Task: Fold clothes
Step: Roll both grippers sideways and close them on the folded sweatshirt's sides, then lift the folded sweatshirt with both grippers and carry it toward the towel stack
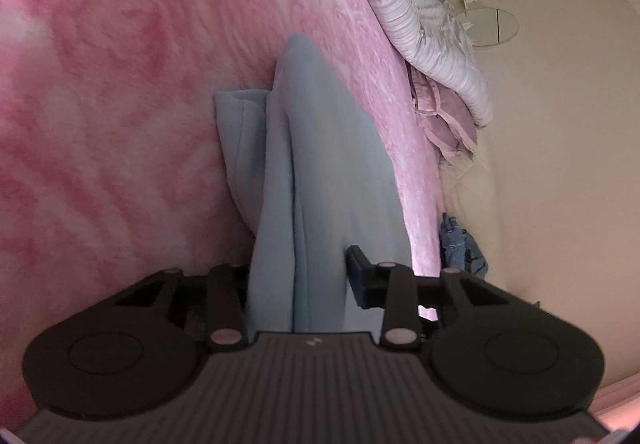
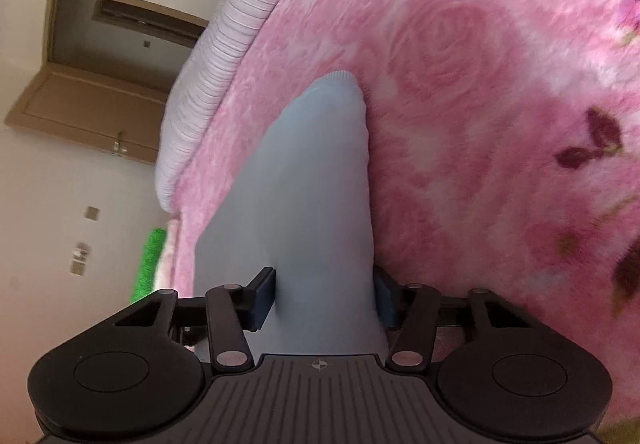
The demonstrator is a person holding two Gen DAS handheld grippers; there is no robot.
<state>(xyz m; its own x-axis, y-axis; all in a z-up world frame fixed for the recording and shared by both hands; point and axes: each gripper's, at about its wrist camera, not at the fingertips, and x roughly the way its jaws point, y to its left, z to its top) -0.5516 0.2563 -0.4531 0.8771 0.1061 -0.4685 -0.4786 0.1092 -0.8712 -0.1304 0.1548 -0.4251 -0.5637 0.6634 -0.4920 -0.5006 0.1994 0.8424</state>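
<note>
One pale blue soft knit garment (image 1: 316,172) is in play, and you hold it with both tools. Your left gripper (image 1: 298,276) has its fingers clamped onto a bunched length of the cloth; only the right-hand pad (image 1: 358,264) shows, the other is hidden behind the fabric. Your right gripper (image 2: 324,292) pinches another part of the same garment (image 2: 316,184) between two blue pads (image 2: 264,296), cloth filling the gap.

Position: the garment hangs or stretches from both grips out toward the pink rose-patterned fleece blanket (image 1: 120,84) on the bed. Far end touches or lies just over the blanket; a ribbed cuff or hem shows at the tip in the right wrist view. Which part each tool holds, you cannot tell.

Progress, as a judgement: early to middle. Cloth is gathered in long vertical folds, not laid flat, and no neat folded stack is visible. Spreading, creasing and setting down all look left to do.

Count:
- garments in hand: one
- grippers: two, both closed on cloth
- blue denim item (image 1: 460,244) at the bed's edge: one, possibly waiting its turn
- striped white-and-lilac quilt (image 1: 404,4) along the bed: one
- pink frilled pillow (image 1: 444,116): one
- green fluffy thing (image 2: 150,264) below the bed edge: one, unidentified
</note>
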